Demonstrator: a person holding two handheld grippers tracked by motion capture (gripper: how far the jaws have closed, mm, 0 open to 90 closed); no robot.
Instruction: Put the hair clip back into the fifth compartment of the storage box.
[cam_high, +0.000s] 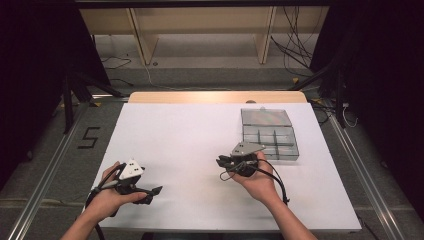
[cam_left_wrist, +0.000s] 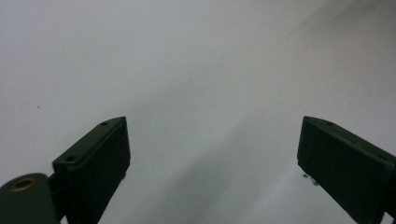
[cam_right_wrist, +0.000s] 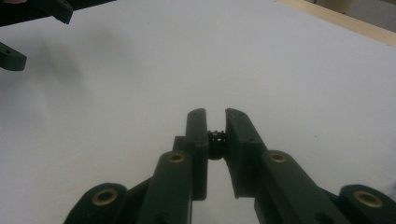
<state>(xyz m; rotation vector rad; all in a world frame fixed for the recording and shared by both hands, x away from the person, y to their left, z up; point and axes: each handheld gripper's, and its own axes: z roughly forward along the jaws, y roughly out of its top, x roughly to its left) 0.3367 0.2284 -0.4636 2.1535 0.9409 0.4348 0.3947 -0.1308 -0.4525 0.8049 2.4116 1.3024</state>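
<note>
Grippers at the near edge of the table, as I had them from my remote station. The left gripper lay low over the white top at the near left. In its own view the left gripper stood with its jaws wide apart and only bare table between them.

The right gripper was a little farther in and right of centre, aimed toward the table's left side. In its own view the right gripper was drawn narrow, its pads clamped on a small dark part that sat deep between them, clear of the table.

I judged the part light and rigid, since nothing in it sagged or bent under the pinch. It was small enough to slip or flick out if I eased the grip carelessly. Its top edge looked ridged or toothed, which should help the pads bite. Flat faces pinched squarely, as here, seemed the right hold.

The part looked squat and bridged the gap from pad to pad. It was too small and too shadowed for me to give its long axis or say which way it pointed.

Beyond the right gripper, at the far right, stood a clear box with dividers. Its lid was laid open toward the far edge.
</note>
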